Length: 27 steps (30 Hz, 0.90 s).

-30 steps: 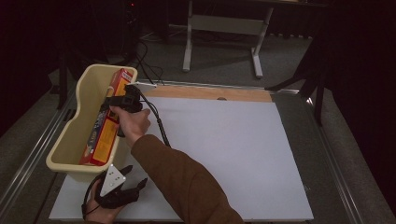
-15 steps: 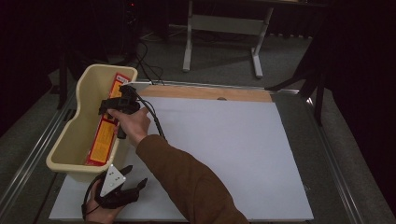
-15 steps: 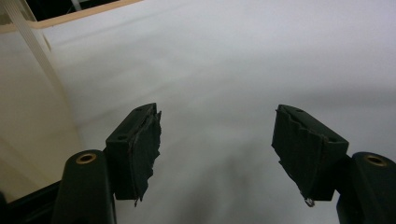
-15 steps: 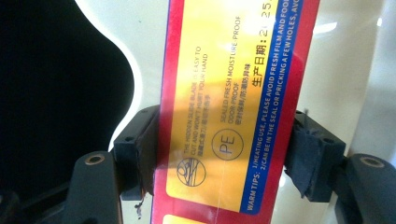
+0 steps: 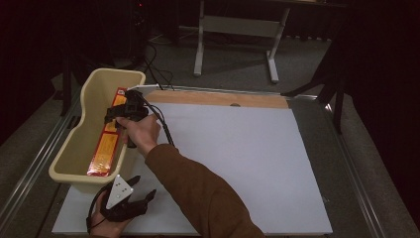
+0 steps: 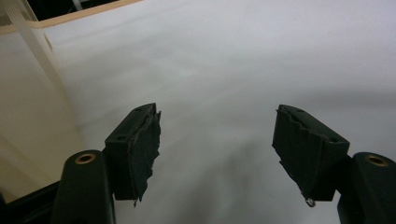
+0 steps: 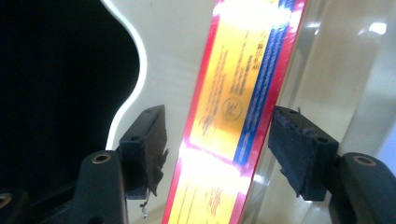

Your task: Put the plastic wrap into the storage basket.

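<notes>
A long red and yellow box [image 5: 108, 141] lies inside the cream plastic tub [image 5: 85, 101] at the table's left edge, leaning along the tub's right wall. My right gripper [image 5: 119, 115] hovers over the tub, open, its jaws to either side of the box [image 7: 238, 112] without touching it. My left gripper [image 5: 141, 191] rests open near the front left corner of the white board [image 5: 237, 163], nothing between its jaws [image 6: 215, 140]. The tub's wall [image 6: 32, 84] stands just left of it.
A wooden strip [image 5: 218, 98] borders the white board at the back. Metal rails [image 5: 346, 163] run along both table sides. A grey stand [image 5: 237, 29] and cables [image 5: 158, 74] are on the floor beyond. The board's centre and right lie bare.
My right gripper has drawn back and up a little from the box in the tub. The left gripper has stayed in place.
</notes>
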Available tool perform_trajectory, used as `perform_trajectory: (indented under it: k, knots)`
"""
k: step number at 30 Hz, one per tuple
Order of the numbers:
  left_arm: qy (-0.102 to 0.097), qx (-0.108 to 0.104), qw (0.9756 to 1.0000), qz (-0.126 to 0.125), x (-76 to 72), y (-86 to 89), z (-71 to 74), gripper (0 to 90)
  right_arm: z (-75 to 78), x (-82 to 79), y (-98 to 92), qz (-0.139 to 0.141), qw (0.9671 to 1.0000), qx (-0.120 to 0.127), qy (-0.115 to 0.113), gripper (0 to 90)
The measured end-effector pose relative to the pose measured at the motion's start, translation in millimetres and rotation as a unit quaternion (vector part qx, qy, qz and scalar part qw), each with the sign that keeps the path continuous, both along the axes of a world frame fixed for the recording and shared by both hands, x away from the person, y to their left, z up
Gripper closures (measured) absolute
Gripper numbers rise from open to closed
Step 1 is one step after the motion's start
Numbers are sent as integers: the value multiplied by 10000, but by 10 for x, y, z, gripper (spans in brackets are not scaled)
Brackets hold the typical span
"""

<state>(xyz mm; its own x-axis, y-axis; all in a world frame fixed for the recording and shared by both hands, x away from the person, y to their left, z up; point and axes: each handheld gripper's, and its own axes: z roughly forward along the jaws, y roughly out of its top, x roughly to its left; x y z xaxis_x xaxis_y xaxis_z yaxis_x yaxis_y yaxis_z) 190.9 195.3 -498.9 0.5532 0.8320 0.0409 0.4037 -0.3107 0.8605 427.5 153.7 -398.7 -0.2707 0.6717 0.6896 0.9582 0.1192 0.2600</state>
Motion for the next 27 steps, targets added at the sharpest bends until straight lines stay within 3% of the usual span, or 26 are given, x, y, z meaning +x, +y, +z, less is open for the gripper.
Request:
perform_trajectory:
  k: [6,11,15,19,24,25,26,27]
  knots:
    - [-3,10,10000,3,1,-1,1,312,9,18,-56,517,9986,-61,-131,361]
    - [-24,14,10000,11,-1,-5,2,311,83,-14,-118,912,9938,-148,-619,345]
    - [-36,17,10000,14,-3,-5,4,310,158,-68,-223,1124,9841,-69,-1377,302]
    - [-28,30,10000,15,0,-9,5,308,186,-130,-330,1285,9739,123,-1864,246]
    - [-25,21,10000,20,-1,-10,7,307,198,-194,-472,1532,9567,-161,-2471,181]
    - [-25,21,10000,20,-1,-10,7,307,198,-194,-472,1532,9567,-161,-2471,181]
    - [-30,17,10000,22,0,-11,6,306,195,-223,-558,1659,9490,-309,-2665,150]
    - [-30,20,10000,19,1,-11,6,306,193,-237,-599,1706,9457,-387,-2739,142]
